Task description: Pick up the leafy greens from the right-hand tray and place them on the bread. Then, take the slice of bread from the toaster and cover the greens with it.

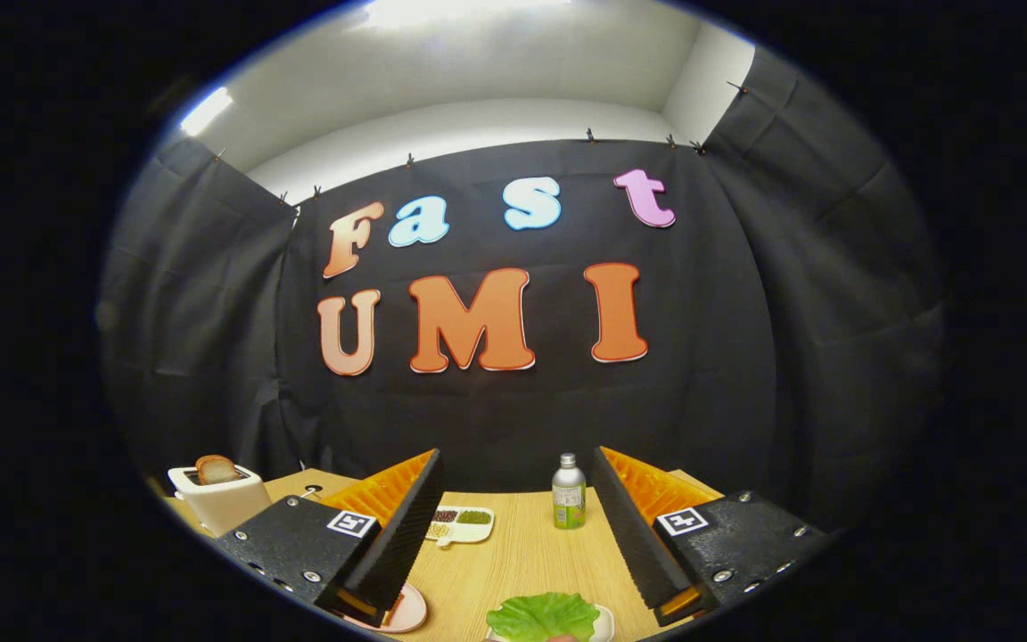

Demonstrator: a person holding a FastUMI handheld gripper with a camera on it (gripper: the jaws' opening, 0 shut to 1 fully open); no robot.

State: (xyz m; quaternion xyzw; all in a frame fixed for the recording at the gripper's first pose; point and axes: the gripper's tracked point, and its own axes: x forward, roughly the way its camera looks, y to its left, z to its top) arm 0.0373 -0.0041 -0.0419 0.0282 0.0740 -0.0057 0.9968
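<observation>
A white toaster (pixel 224 499) stood at the left of the tabletop (pixel 522 557), a bread slice (pixel 216 469) sticking up from its slot. The hand-held gripper (pixel 518 526) hung wide open, gripping nothing. Beyond its fingers sat a divided dish (pixel 462 524) and a bottle (pixel 569 492); leafy greens (pixel 545 615) lay between them on a white tray (pixel 604 622).

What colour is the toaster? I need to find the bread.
White or cream, in the gripper view; the toaster holds a brown slice.
</observation>
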